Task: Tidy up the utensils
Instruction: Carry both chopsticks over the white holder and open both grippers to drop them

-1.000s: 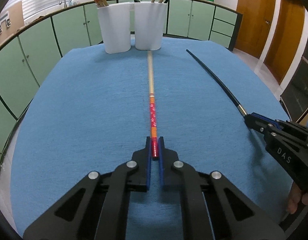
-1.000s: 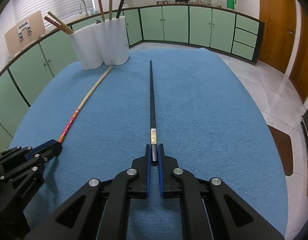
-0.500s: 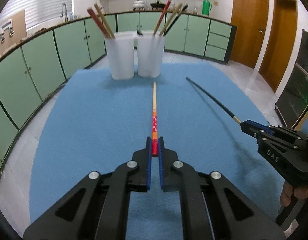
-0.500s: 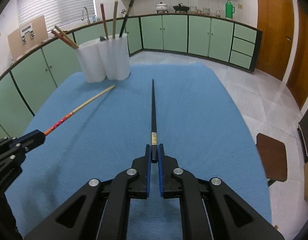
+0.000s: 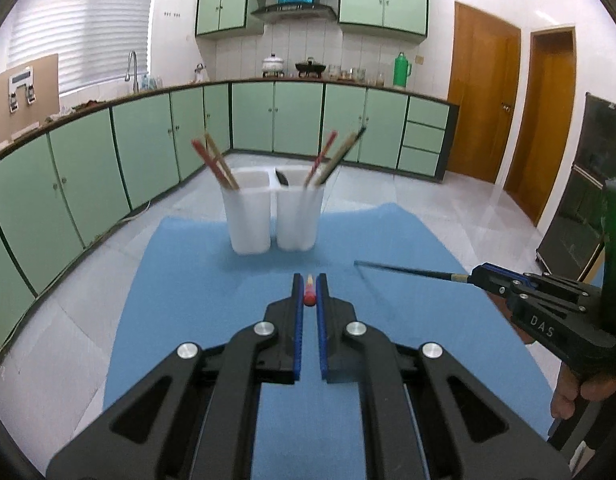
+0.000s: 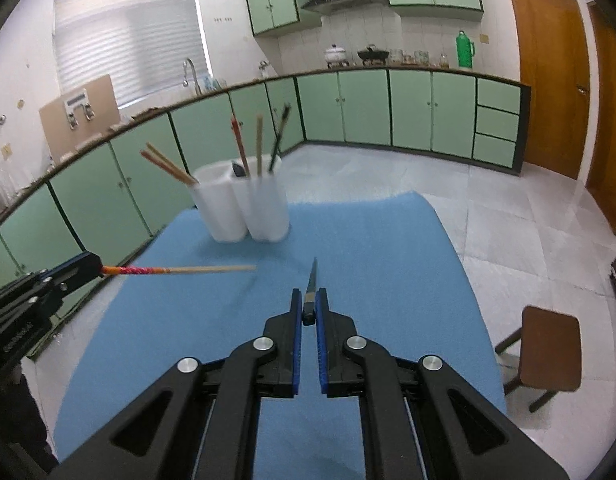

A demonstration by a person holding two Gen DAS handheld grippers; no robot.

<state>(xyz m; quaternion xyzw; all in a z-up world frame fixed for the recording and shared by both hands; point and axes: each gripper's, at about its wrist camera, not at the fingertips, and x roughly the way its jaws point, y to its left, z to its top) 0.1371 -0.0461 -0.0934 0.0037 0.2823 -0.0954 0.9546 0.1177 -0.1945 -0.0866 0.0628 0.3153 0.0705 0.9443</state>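
Both chopsticks are off the worktop now; a second ago they lay flat on the blue cloth with you just gripping the ends. Your left gripper [image 5: 309, 295] has its jaws pinching the red-patterned chopstick [image 6: 180, 269] by the red end, stick held in the air and pointing toward the holder. Your right gripper [image 6: 309, 309] has its jaws pinching the black chopstick [image 5: 407, 270] at its gold-banded end, also lifted clear. Cameras sit higher and further back than before, so more room shows.

The worktop [image 5: 180, 292] is covered in blue cloth, with the white holder [image 5: 272, 216] at the far edge (two compartments, side by side, touching). Around it: green cabinets [image 5: 148, 152], sink tap by the window, brown doors at right, a brown stool [image 6: 547, 348] on the tiled floor.

Count: two chopsticks in hand. In the holder, two in the left compartment, three in the right, plus a dark item at the divider (can't tell what).
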